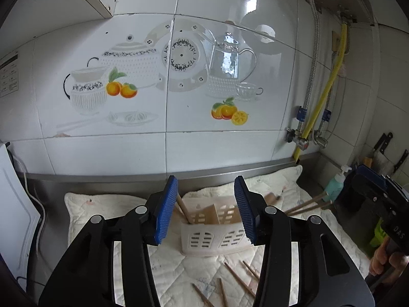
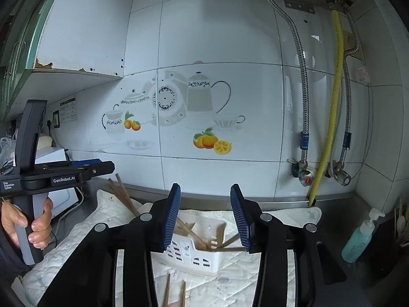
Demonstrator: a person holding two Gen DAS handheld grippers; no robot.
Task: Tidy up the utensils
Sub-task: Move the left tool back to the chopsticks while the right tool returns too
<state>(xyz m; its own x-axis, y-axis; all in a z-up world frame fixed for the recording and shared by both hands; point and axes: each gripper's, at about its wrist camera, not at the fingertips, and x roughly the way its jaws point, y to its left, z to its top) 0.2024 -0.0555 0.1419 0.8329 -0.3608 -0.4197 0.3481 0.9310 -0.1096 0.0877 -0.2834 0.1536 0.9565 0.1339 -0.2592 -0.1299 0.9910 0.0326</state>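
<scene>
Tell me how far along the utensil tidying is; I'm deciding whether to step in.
Done: a few chopsticks already stand in the white holder. In hand: nothing is gripped. The left claw and right claw are both open, though blurred sticks beside the right claw tip toward the holder. Left: several loose chopsticks lie on the quilted cloth in front of the holder.

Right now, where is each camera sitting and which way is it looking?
Left wrist: sits on the left gripper, looking forward between its open blue pads at the white caddy and tiled wall; the right gripper shows at the right edge.
Right wrist: sits on the right gripper, facing the same caddy; the left gripper and the left hand show at left.
Both share the caddy, the loose chopsticks, the soap bottle and the quilted cloth.
</scene>
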